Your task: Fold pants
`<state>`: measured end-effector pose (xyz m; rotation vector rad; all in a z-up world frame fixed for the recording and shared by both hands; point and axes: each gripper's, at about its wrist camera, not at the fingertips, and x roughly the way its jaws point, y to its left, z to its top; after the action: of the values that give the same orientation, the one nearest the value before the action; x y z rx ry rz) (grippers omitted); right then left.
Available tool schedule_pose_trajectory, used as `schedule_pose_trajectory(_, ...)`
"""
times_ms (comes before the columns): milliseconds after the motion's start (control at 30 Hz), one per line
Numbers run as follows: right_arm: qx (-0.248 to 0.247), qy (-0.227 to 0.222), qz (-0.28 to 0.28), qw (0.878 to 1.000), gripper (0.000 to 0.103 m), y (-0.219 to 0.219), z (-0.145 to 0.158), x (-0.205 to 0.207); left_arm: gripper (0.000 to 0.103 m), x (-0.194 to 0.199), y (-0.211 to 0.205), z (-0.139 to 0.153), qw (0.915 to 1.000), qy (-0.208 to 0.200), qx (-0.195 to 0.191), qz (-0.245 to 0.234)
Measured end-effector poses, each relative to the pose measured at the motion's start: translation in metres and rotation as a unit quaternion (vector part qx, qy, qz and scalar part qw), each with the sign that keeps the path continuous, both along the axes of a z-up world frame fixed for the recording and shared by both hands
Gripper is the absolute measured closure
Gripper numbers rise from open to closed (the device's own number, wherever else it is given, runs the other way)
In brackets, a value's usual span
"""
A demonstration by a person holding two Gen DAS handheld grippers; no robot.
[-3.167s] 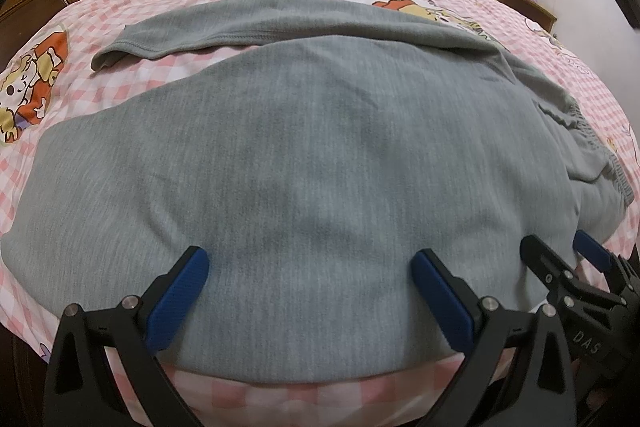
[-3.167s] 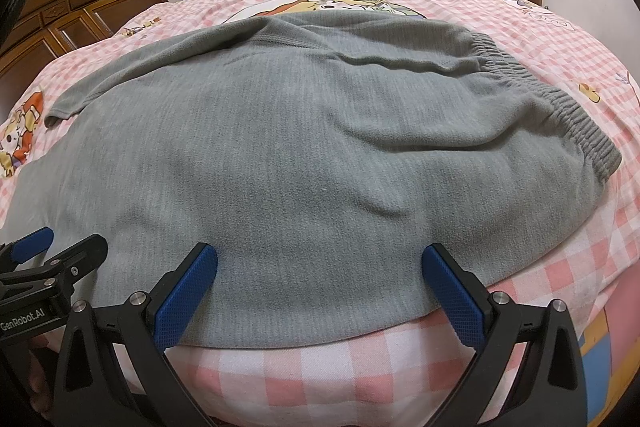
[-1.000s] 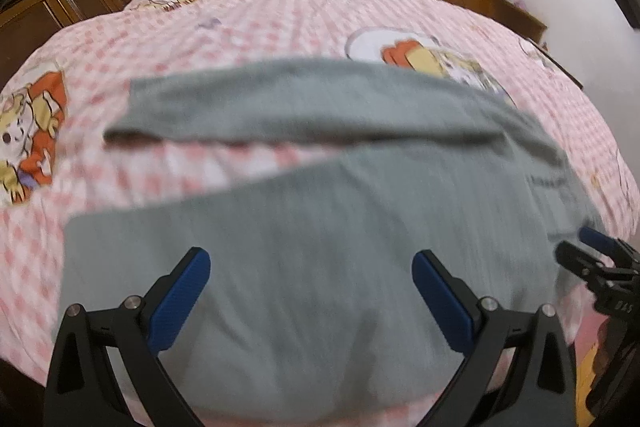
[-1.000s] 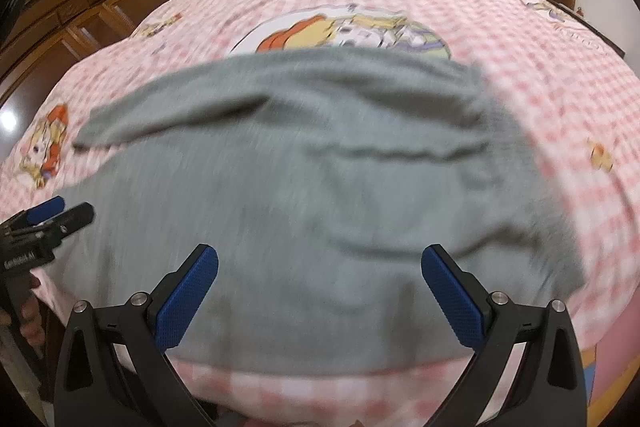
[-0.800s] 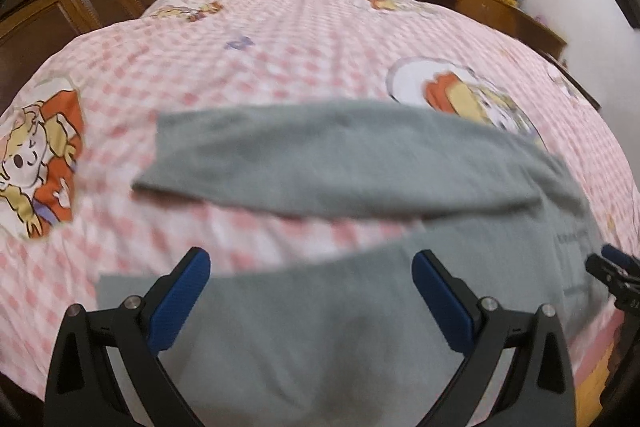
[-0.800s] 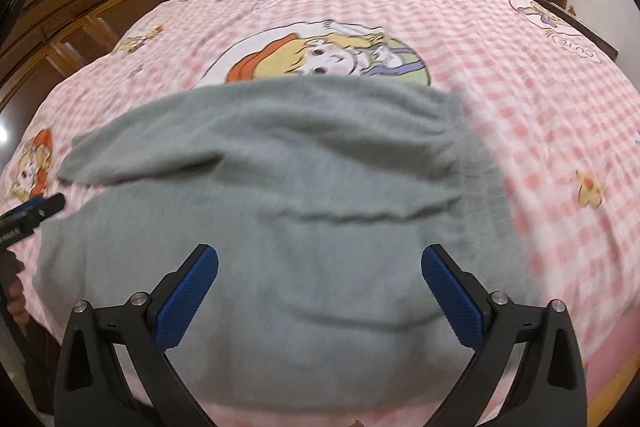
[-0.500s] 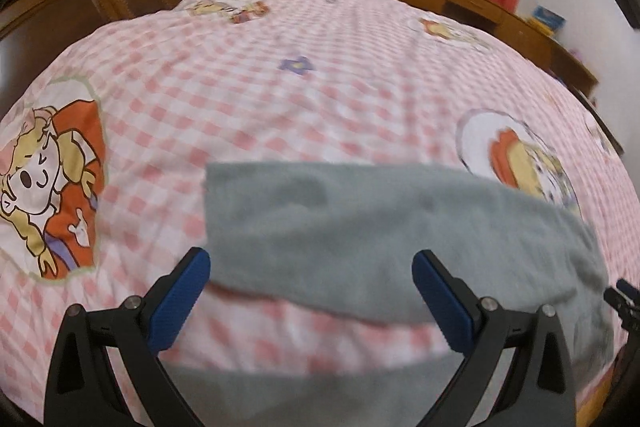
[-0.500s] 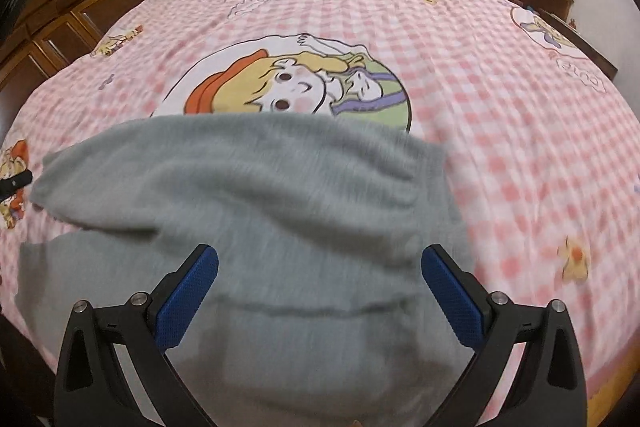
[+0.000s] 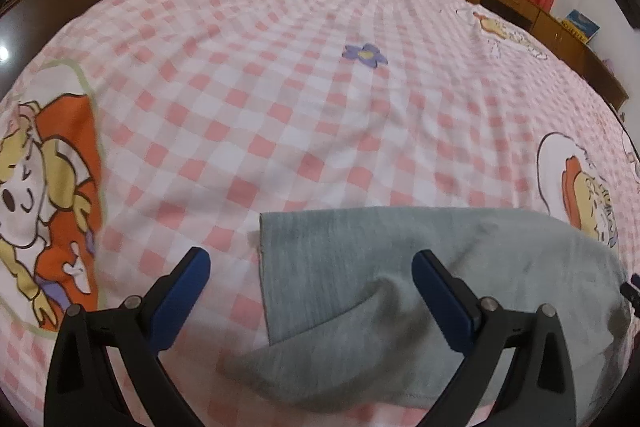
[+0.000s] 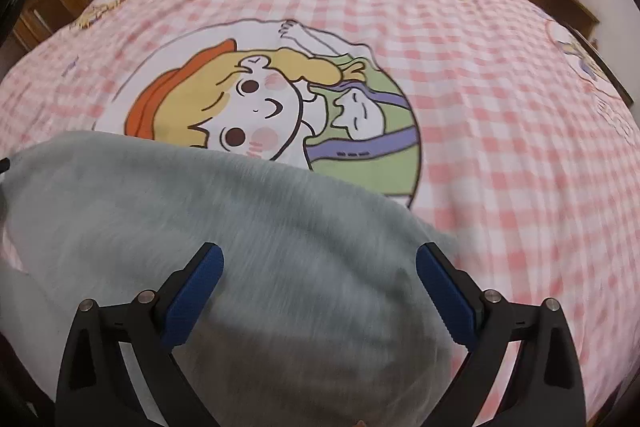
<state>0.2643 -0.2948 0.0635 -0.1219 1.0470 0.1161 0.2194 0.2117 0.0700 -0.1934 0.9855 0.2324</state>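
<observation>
Since a few seconds ago we have carried both tools forward across the bed (image 9: 320, 99), so the grey pants (image 9: 400, 267) that filled both views now lie only low in frame, with pink checked sheet ahead. Our left hand-held gripper (image 9: 310, 291) hangs with jaws spread and nothing between them, just above the far leg's cuff edge; our right hand-held gripper (image 10: 320, 287) is likewise released over the pants (image 10: 224, 227) at the waist end. We judge this reach is meant to take the far leg by both ends and bring it over the near one, the first lengthwise fold.
</observation>
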Motion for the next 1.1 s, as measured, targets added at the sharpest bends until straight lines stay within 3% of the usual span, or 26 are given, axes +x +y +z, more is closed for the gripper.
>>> schedule_pose_trajectory(200,-0.014,0.028,0.03,0.999,0.006,0.006,-0.02,0.03,0.006,0.009,-0.008,-0.014,0.9995,0.008,-0.026,-0.018)
schedule_pose_trajectory(367,-0.004,0.038,0.037,0.999,0.006,0.007,-0.036,0.043,0.014,0.017,-0.015,-0.02,0.9998,0.009,-0.013,-0.011)
schedule_pose_trajectory(467,0.004,0.041,0.035,0.999,0.006,0.006,-0.038,0.045,0.033,0.019,-0.018,-0.022,0.9995,0.004,-0.028,-0.014)
schedule_pose_trajectory(533,0.011,0.04,0.035,0.999,0.008,0.005,-0.039,0.042,0.058,0.018,-0.026,-0.019,0.9989,-0.009,-0.024,-0.039)
schedule_pose_trajectory(633,0.024,0.031,0.045,0.998,0.022,0.004,-0.037,0.033,0.08,0.016,-0.037,-0.017,0.9978,-0.019,-0.015,-0.062)
schedule_pose_trajectory(733,0.02,0.017,0.059,0.998,0.054,0.008,-0.031,0.022,0.091,0.015,-0.037,-0.012,0.9971,-0.028,-0.022,-0.067)
schedule_pose_trajectory(800,0.007,0.006,0.061,0.998,0.084,0.007,-0.024,0.015,0.094,0.017,-0.036,-0.008,0.9967,-0.032,-0.029,-0.069)
schedule_pose_trajectory(900,0.034,-0.006,0.044,0.998,0.096,-0.003,-0.009,0.016,0.095,0.024,-0.035,0.004,0.9964,-0.044,-0.02,-0.07)
schedule_pose_trajectory(967,0.061,-0.026,0.025,0.997,0.096,-0.013,0.003,0.016,0.095,0.033,-0.035,0.016,0.9956,-0.063,-0.011,-0.069)
schedule_pose_trajectory(1100,0.074,-0.071,0.002,0.995,0.096,-0.019,0.029,0.015,0.096,0.05,-0.03,0.045,0.9927,-0.095,-0.041,-0.061)
